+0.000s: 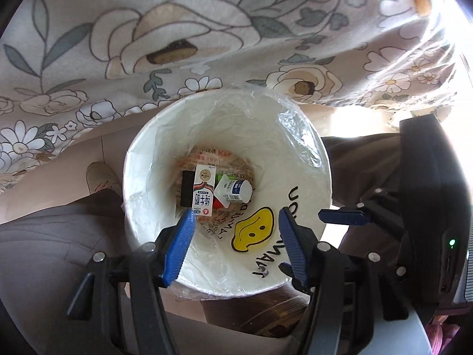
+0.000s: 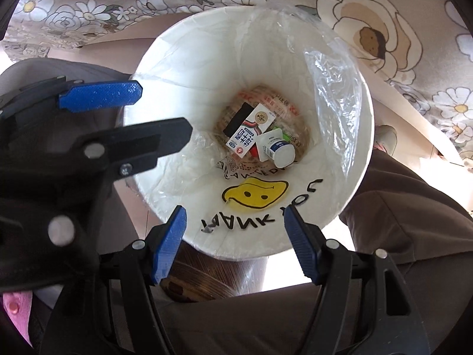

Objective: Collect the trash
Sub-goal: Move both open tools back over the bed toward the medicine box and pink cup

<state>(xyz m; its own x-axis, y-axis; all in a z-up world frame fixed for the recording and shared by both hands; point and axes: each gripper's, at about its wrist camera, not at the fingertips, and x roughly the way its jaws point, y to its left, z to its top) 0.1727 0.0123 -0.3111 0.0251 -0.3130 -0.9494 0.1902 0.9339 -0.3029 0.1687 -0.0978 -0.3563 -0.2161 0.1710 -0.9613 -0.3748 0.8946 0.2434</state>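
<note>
Both tongs [image 1: 235,217] [image 2: 235,216] hanging open, empty, over bin [image 1: 147,153], frame centre; carton [image 1: 202,190] looking light, crushable, best pinched across flat sides.

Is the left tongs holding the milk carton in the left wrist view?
No. The milk carton lies at the bottom of the lined bin, and nothing sits between the open left tongs.

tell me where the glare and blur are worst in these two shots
Left wrist view: sunlight blows out the upper right, washing the floral cloth to white, and glints on the bin liner. Right wrist view: the left gripper looms close and soft; liner glare on the right wall. Both views bend towards a dark rim; the milk carton stays legible.
</note>
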